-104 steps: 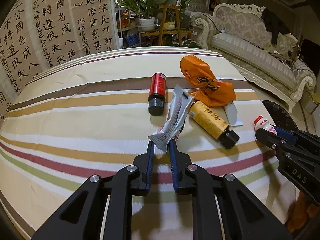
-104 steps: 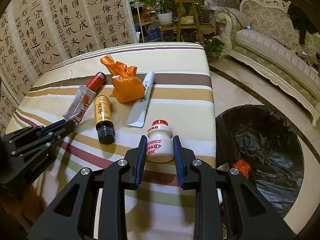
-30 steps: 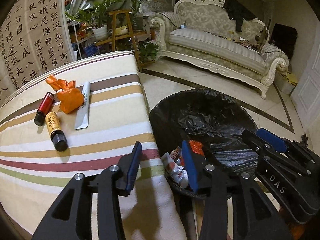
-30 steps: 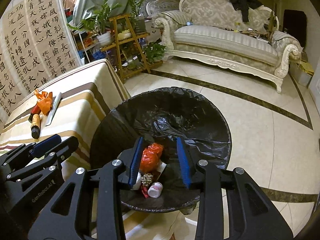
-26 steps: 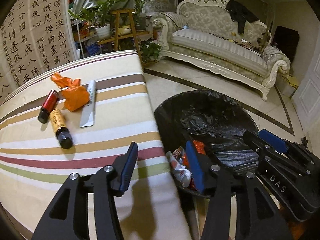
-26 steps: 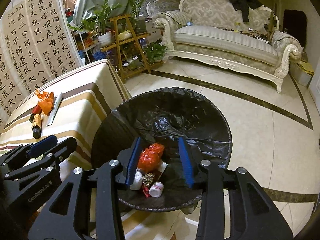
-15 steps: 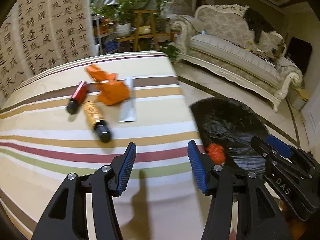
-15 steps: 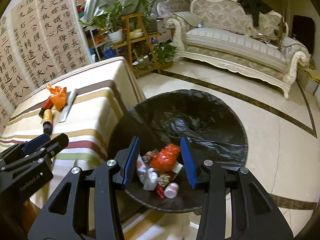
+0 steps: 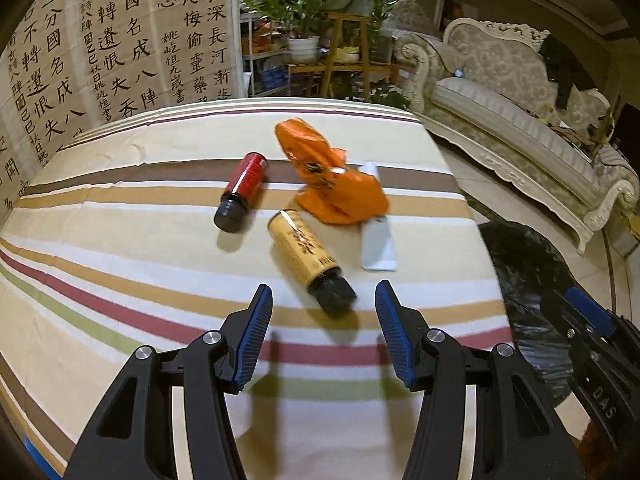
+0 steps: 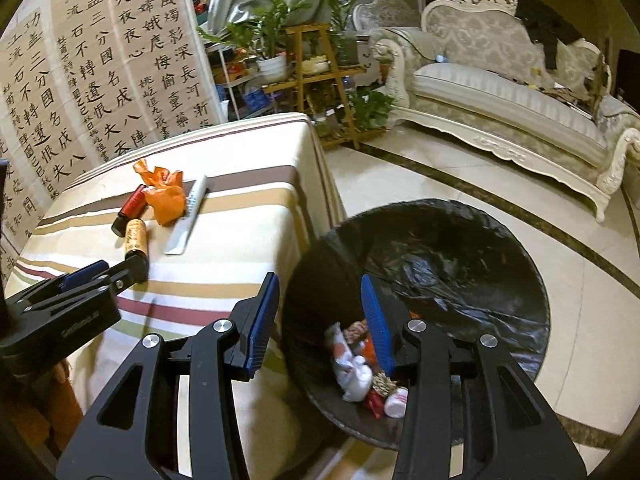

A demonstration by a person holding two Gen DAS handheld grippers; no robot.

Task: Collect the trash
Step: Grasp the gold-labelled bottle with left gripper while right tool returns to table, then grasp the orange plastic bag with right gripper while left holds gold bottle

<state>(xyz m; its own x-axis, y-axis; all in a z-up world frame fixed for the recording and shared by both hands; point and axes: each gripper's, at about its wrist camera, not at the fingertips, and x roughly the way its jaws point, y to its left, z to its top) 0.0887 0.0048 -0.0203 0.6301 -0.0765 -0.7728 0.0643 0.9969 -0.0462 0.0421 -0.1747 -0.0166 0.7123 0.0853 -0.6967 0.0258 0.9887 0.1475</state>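
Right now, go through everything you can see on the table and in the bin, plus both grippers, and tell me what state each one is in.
Left gripper: jaws open, empty, over the table.
Right gripper: jaws open, empty, at the bin's edge.
Yellow bottle: lying on its side, capped.
Red bottle: lying on its side, capped.
Orange bag: crumpled, resting on the white tube.
White tube: lying flat, partly covered.
Bin: open, black liner, trash at the bottom.

Both hand-held grippers (image 9: 323, 332) (image 10: 318, 316) agape, empty
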